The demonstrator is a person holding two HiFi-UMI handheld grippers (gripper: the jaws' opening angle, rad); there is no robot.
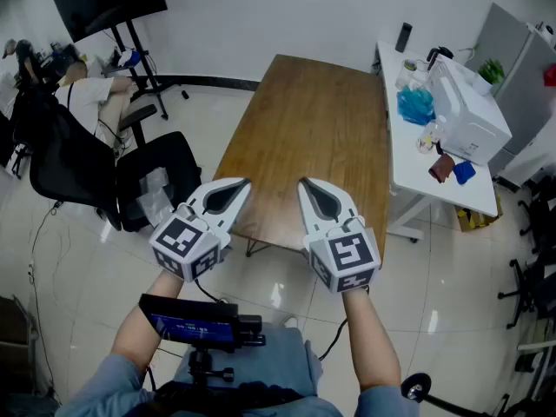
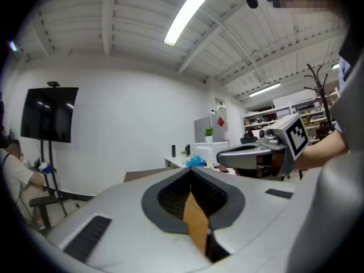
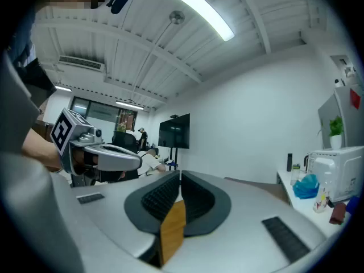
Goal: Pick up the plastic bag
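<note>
A crumpled blue plastic bag (image 1: 416, 104) lies on the white side desk (image 1: 408, 176) at the right; it also shows as the blue bag (image 2: 196, 161) in the left gripper view and as the blue bag (image 3: 307, 186) in the right gripper view. My left gripper (image 1: 244, 183) and right gripper (image 1: 304, 183) hover side by side over the near edge of the bare brown table (image 1: 313, 129), far from the bag. Both are shut with nothing between the jaws, as the left gripper (image 2: 190, 170) and the right gripper (image 3: 180, 174) show in their own views.
A white appliance (image 1: 469, 115), bottles and small items crowd the side desk. A black chair (image 1: 148, 181) with something clear and crinkled (image 1: 153, 193) on its seat stands left of the table. A TV on a stand (image 1: 109, 3) and a seated person (image 1: 95, 94) are at the far left.
</note>
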